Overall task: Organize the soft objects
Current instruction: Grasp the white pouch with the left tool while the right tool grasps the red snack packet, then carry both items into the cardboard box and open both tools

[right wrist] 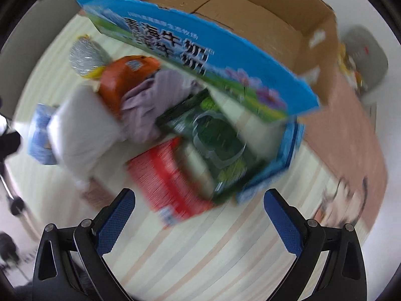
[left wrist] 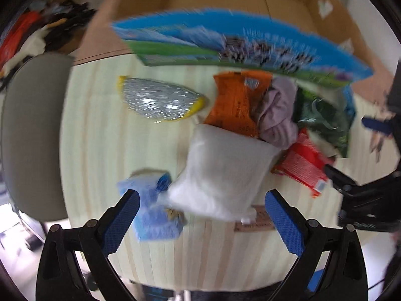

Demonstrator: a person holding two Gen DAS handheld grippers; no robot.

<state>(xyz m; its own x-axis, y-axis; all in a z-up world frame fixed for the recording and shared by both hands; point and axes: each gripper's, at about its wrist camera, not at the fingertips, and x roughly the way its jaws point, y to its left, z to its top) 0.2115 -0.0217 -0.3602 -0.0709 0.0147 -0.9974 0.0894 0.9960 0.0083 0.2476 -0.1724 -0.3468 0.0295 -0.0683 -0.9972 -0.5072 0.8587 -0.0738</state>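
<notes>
Blue carton flap point(right wrist: 190, 50) bears blurred Chinese characters; both tools agape.

Left hand-held gripper point(left wrist: 201, 199): two black, glossy plastic arms, each with a triangular cut-out near the base. Fingers point(left wrist: 284, 222) faced with blue pads bearing a fine knurled, dotted texture. Round silver-grey pivot screws, two on each arm.

Right hand-held gripper point(right wrist: 199, 198): same build. Black curved arms, blue textured fingers point(right wrist: 116, 222), paired grey screws, triangular cut-outs. Edges of the black plastic catch pale highlights.
</notes>
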